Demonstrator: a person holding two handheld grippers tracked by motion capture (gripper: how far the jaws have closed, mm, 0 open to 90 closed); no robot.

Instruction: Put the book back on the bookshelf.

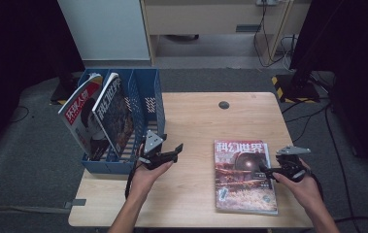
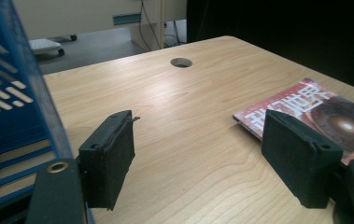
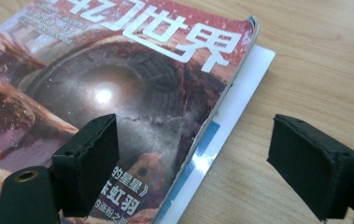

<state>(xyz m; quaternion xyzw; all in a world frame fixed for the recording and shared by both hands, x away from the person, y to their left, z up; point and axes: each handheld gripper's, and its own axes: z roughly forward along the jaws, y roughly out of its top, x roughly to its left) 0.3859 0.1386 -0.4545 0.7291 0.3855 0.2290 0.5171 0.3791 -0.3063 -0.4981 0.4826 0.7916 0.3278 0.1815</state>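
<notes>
A red-brown magazine point(image 1: 244, 177) with white Chinese title lettering lies flat on the right half of the wooden table point(image 1: 196, 121). In the right gripper view its cover point(image 3: 118, 79) lies on a white-edged magazine point(image 3: 242, 88) that peeks out beneath it. My right gripper point(image 1: 269, 171) is open at the magazine's right edge. In its own view, the right gripper point(image 3: 198, 163) has one jaw over the cover and the other over bare wood, pads off the paper. My left gripper point(image 1: 172, 153) is open and empty, between the blue rack and the magazine point(image 2: 305, 102).
A blue slotted file rack point(image 1: 145, 97) stands at the table's left edge with two magazines point(image 1: 99, 116) leaning in it; its wall point(image 2: 6, 116) is close beside my left gripper point(image 2: 202, 158). A round cable hole point(image 1: 224, 104) sits near the far edge.
</notes>
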